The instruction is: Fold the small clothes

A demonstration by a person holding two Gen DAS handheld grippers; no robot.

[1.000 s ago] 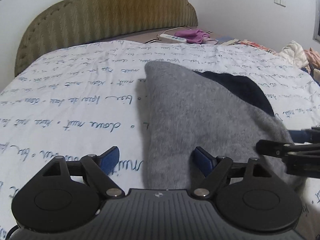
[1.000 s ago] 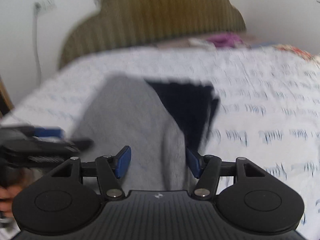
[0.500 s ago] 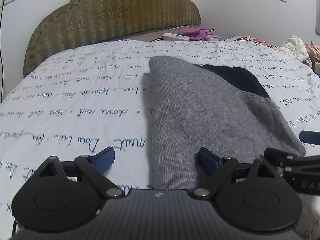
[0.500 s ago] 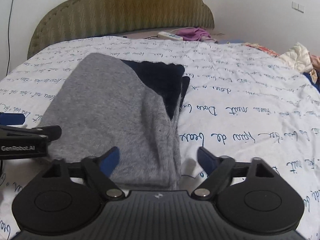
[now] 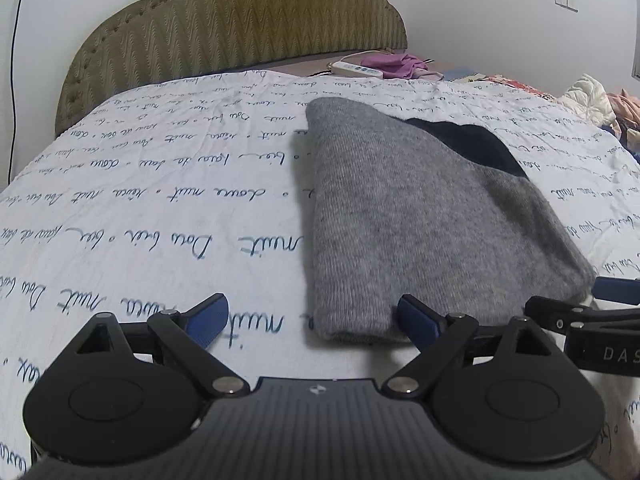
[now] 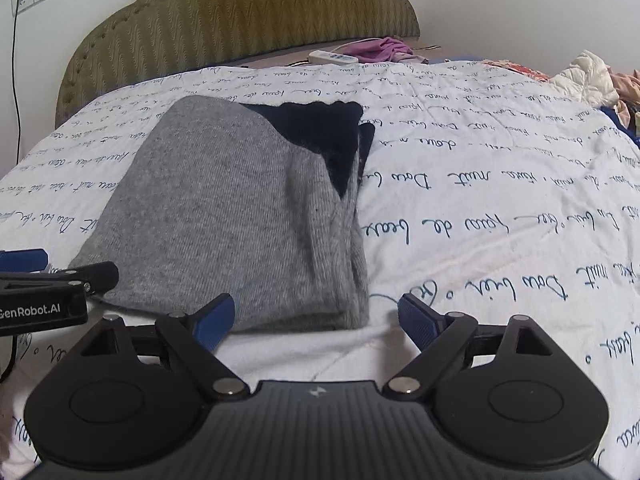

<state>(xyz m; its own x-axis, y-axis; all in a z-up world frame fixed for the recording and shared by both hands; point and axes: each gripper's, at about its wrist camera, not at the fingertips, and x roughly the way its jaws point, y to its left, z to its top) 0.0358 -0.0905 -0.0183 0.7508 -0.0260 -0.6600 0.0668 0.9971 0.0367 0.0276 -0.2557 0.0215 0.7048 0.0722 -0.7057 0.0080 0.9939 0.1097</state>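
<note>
White bedspread (image 5: 168,208) with blue script, headboard (image 5: 240,20) far. Grey sweater (image 6: 224,216) lies folded near its middle. Left gripper (image 5: 312,316) and right gripper (image 6: 316,316), jaws just opened, stand apart and empty at its near edge, drawn back: fold released.

Grey knit sweater (image 5: 404,216) with a navy panel; white bedspread (image 5: 160,200) printed with blue cursive script; olive zigzag-patterned headboard (image 5: 240,20); tongs' pads (image 6: 212,322) blue.
</note>
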